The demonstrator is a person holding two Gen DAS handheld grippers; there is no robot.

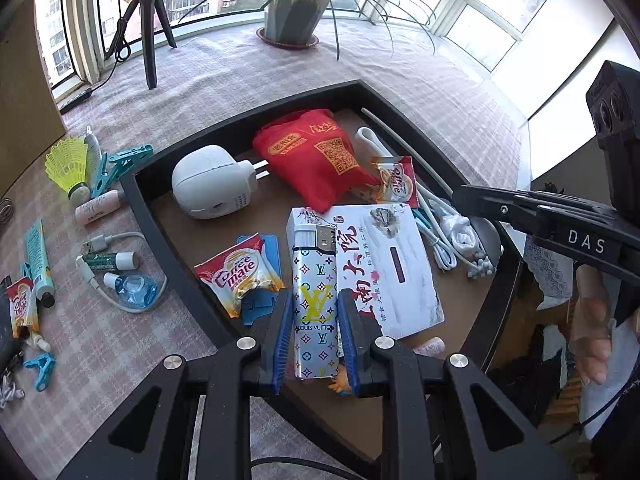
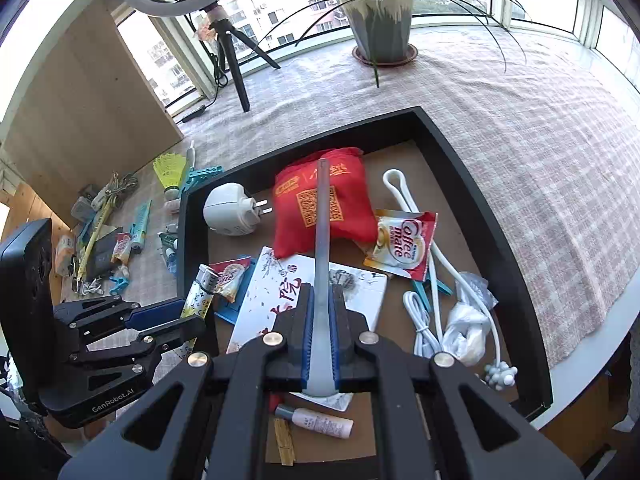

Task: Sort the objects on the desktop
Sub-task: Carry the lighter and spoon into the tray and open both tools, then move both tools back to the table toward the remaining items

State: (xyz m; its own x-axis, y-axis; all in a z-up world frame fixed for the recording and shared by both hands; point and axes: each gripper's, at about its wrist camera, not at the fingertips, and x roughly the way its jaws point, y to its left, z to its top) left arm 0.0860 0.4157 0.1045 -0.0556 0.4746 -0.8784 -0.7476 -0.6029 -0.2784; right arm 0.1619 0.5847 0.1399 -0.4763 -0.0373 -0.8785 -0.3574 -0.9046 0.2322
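- Left tool is clamped on a patterned lighter, which is held upright over the near-left part of the black tray.
- Right tool is squeezed nearly shut on a thin grey stick, held above the tray's middle.
- Underneath, a white printed box, a red pouch, a white plug adapter and two Coffee mate sachets are seen in the tray.
- Left of the tray, a yellow shuttlecock and small tubes are scattered on the checked tabletop.
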